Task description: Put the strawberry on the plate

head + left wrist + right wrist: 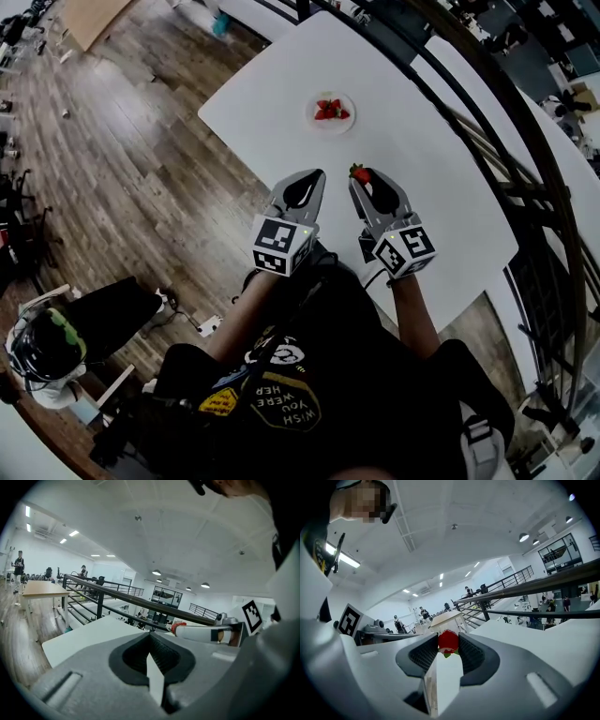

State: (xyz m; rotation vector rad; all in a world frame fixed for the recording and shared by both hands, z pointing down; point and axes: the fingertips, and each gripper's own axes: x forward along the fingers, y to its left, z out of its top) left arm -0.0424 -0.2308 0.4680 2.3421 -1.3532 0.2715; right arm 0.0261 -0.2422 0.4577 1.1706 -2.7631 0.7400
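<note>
Right tongs (362, 183) clamp 1 strawberry (448, 641) at their tips, ready to carry to the plate (330, 126). Left tongs (317, 178) are closed, empty and idle alongside.

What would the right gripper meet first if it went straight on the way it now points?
Likely the plate of strawberries ahead, over bare table; how high the right gripper rides is unclear.

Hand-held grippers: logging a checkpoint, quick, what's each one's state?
Left hand-held gripper: shut, nothing between its jaws.
Right hand-held gripper: shut on the strawberry.
</note>
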